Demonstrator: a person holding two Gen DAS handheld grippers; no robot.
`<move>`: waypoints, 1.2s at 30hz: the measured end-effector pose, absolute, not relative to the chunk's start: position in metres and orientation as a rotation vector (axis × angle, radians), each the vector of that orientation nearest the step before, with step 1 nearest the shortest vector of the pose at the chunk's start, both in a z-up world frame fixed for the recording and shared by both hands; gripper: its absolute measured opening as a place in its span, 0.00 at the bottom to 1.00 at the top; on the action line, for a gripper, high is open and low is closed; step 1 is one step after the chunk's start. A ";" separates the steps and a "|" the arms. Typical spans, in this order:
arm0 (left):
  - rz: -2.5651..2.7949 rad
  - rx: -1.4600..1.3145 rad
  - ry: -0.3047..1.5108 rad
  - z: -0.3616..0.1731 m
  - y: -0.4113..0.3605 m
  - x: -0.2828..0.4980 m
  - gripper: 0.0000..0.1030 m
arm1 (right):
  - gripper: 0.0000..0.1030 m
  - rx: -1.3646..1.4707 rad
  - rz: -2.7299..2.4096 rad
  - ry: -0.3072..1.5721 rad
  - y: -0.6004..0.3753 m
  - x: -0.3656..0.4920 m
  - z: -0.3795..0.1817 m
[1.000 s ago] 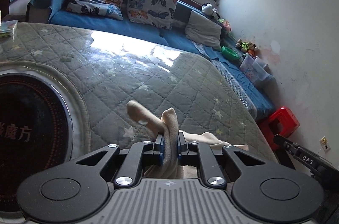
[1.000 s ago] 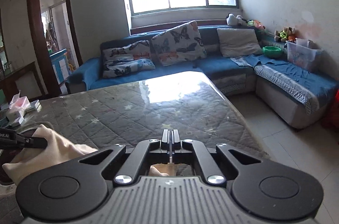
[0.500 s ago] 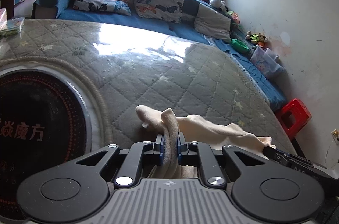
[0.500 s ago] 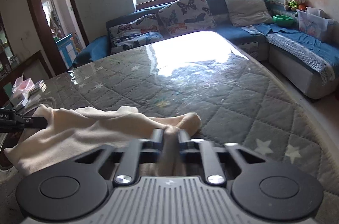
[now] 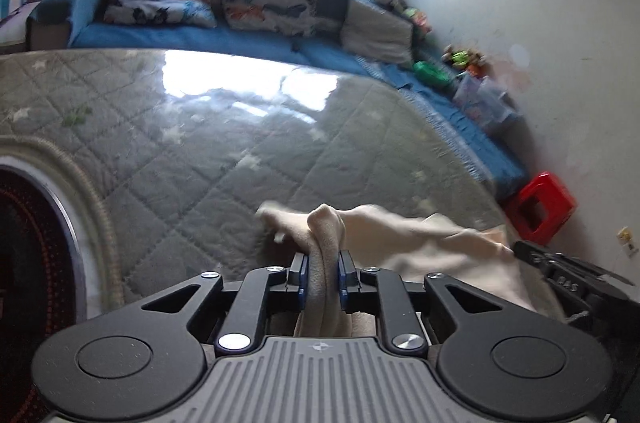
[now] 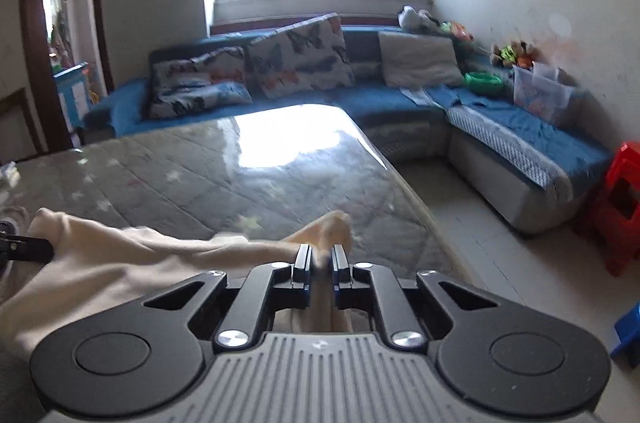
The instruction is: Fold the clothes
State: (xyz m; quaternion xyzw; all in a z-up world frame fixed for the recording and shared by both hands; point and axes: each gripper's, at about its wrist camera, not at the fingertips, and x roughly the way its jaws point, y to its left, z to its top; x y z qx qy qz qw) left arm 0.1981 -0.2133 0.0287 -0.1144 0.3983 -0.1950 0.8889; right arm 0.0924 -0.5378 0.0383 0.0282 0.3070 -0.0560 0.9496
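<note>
Garment: a cream garment (image 5: 420, 243) of soft fabric, stretched in a loose band between the two grippers above the near edge of the bench; its exact type is hard to tell, since only bunched folds show.
Garment, right view: the same cloth (image 6: 120, 263) runs from the lower left to the middle, ending in a small tuft poking up past the fingers.
Left gripper: the left gripper (image 5: 323, 277) has its fingers closed on a thick fold of the garment, which bulges up between the blue pads.
Right gripper: the right gripper (image 6: 320, 269) pinches the other end of the cloth; the fabric there is blurred.
Cross views: the right tool shows as a black body at the lower right of the left view (image 5: 576, 287); the left tool's tip shows at the left edge of the right view (image 6: 24, 249).
Bench: the bench (image 5: 240, 127) wears a grey quilted cover with pale stars under a glossy sheet that mirrors the window.
Round panel: a dark round panel (image 5: 28, 263) with red dotted rings sits in the bench at the left.
Sofa: a blue corner sofa (image 6: 400, 107) stands beyond the bench, bearing butterfly cushions (image 6: 300, 55) and a grey pillow (image 6: 418, 57).
Stool: a red plastic stool (image 5: 538, 207) stands by the wall at the right.
</note>
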 end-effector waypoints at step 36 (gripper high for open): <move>-0.550 0.032 0.670 0.033 -0.243 0.128 0.23 | 0.38 -0.026 0.075 0.613 -0.486 0.019 0.032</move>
